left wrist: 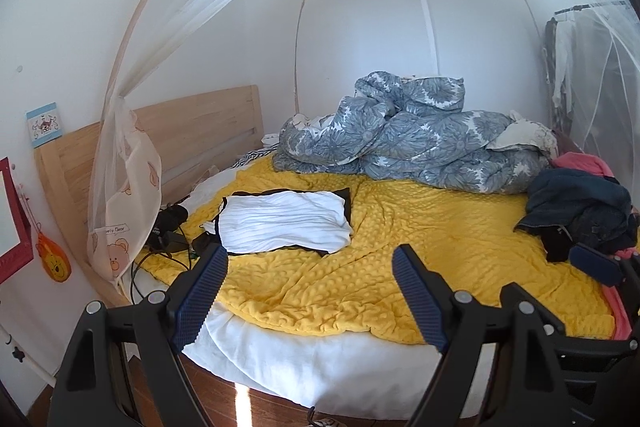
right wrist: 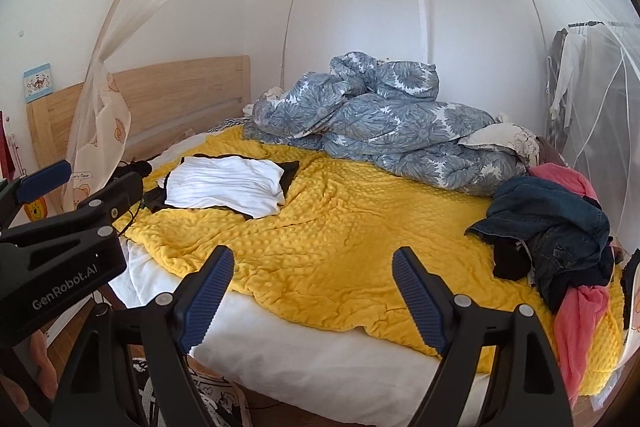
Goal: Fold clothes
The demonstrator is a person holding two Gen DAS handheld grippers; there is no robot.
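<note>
A white top (left wrist: 284, 225) lies folded on the yellow blanket (left wrist: 420, 259), a heap of clothes (right wrist: 560, 227) waits unfolded, and both the left gripper (left wrist: 310, 291) and right gripper (right wrist: 312, 293) gape wide, empty.

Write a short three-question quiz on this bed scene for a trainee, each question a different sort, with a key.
1. True or false: the white ribbed garment lies folded on the yellow blanket, near the wooden headboard.
2. Multiple choice: the unfolded pile at the blanket's far side includes A) a denim piece and a pink one, B) only white towels, C) green socks.
3. Fill in: the left gripper and right gripper are both ____ and hold nothing.

Key: 1 true; 2 A; 3 open.
</note>
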